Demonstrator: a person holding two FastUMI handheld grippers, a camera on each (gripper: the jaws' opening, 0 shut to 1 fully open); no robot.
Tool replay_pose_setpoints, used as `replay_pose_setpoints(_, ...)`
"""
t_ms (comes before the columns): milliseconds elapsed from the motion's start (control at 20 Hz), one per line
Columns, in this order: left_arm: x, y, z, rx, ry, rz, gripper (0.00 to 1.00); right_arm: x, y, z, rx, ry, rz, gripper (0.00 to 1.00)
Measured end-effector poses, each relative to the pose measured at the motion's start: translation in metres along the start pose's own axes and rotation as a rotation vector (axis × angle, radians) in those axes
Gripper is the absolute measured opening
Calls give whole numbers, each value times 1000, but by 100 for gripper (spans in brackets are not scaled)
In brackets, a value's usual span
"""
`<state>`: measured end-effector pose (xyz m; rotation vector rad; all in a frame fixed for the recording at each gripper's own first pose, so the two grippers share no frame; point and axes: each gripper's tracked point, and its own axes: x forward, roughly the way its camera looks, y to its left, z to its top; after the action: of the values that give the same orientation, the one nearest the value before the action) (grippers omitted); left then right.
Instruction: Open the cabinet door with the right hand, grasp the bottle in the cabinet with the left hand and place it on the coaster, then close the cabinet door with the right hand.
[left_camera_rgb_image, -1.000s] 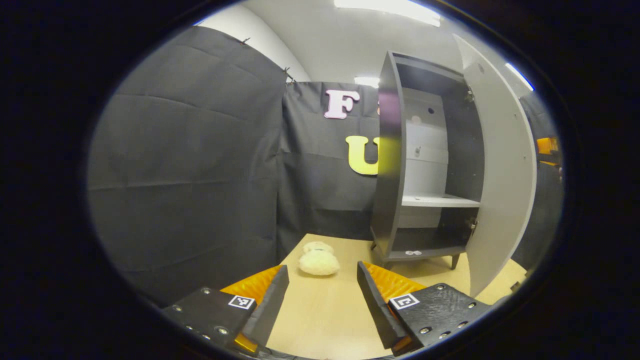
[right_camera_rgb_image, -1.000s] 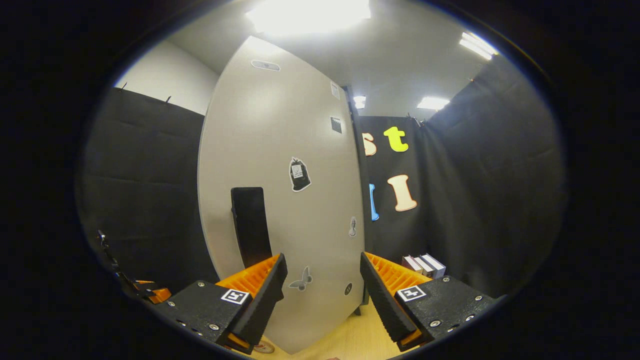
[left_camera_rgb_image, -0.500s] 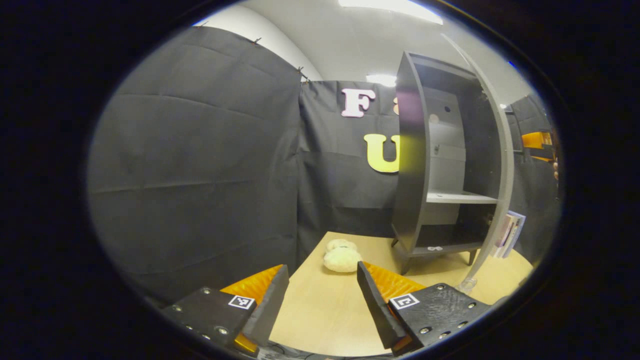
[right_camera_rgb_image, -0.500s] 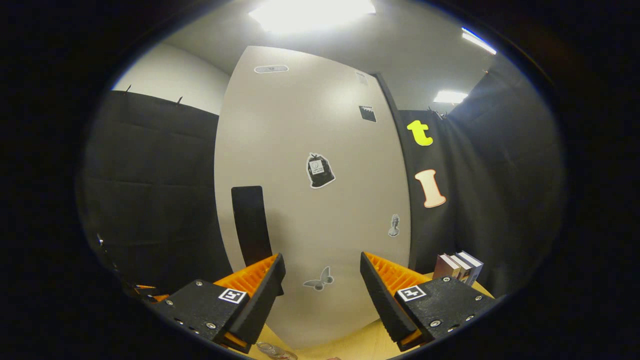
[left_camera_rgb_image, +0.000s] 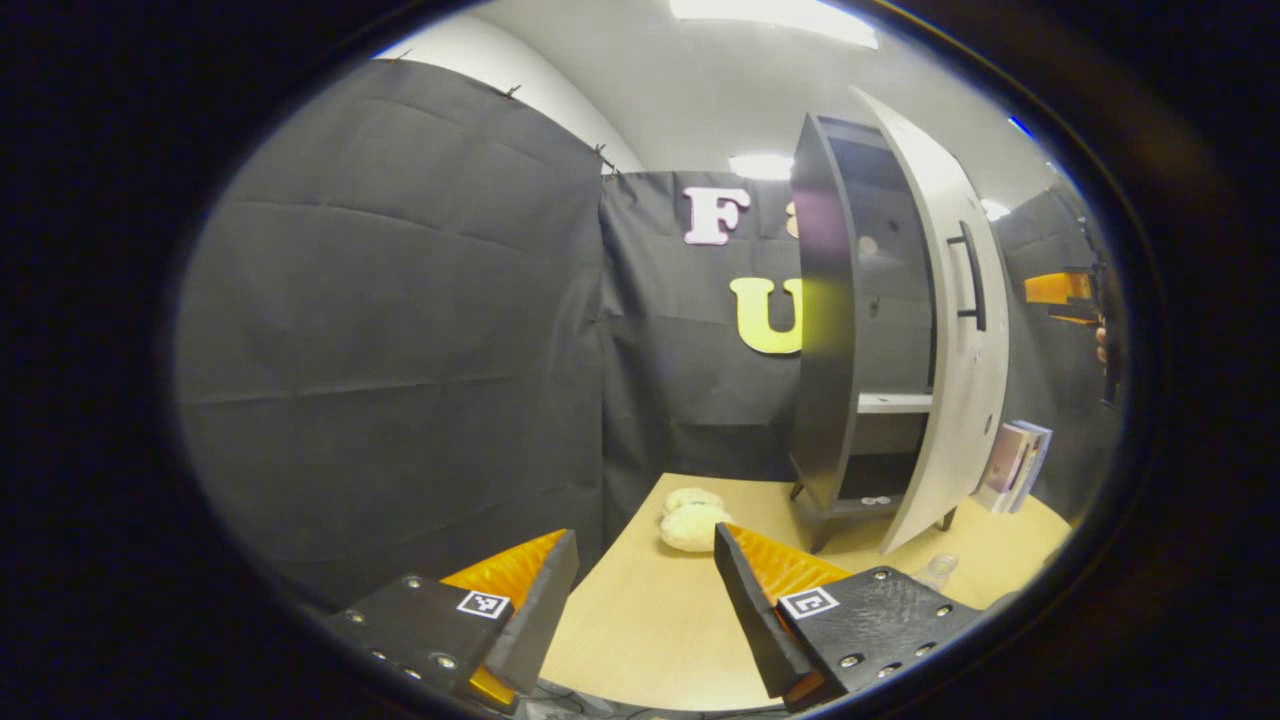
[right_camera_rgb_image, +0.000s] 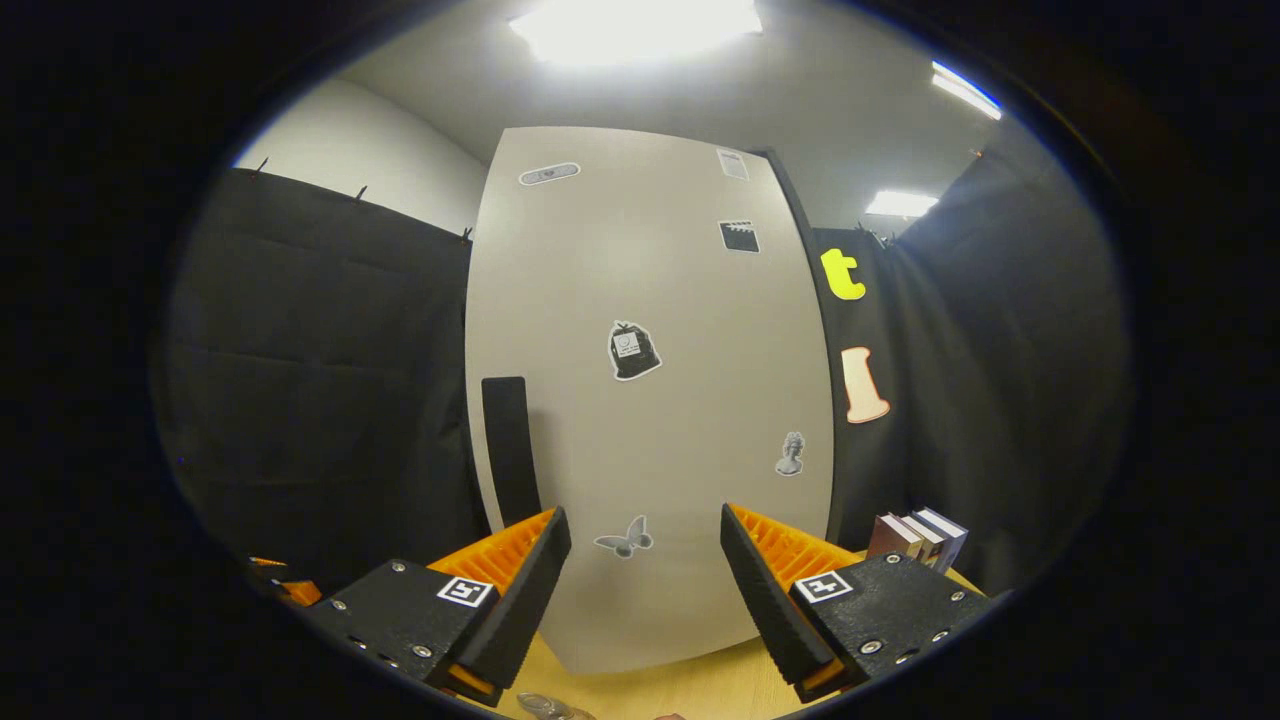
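Both tongs (right_camera_rgb_image: 645, 580) apart, facing cabinet door (right_camera_rgb_image: 650, 400).

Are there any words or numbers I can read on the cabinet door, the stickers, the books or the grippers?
Nothing here reads as words or numbers.
Stickers on the cabinet door: pictures, any print too small to read.
Books: spines too small and blurred to read.
Square tags on the right gripper and left gripper: black-and-white patterns, no letters.
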<state>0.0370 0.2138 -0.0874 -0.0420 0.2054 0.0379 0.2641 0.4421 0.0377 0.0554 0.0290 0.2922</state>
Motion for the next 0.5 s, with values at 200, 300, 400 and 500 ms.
replay_pose_setpoints(200,-7,-16,19,-20,-9,-74,86,-25,-18,1,-31,-4,-65,94)
replay_pose_setpoints(300,6,-41,29,-28,-15,-115,86,-40,-30,2,-58,-14,-94,94)
replay_pose_setpoints(400,11,-62,40,-23,-37,-131,86,-54,-43,1,-90,-14,-108,94)
replay_pose_setpoints(500,6,-82,53,-23,-60,-144,86,-67,-59,2,-113,-20,-123,94)
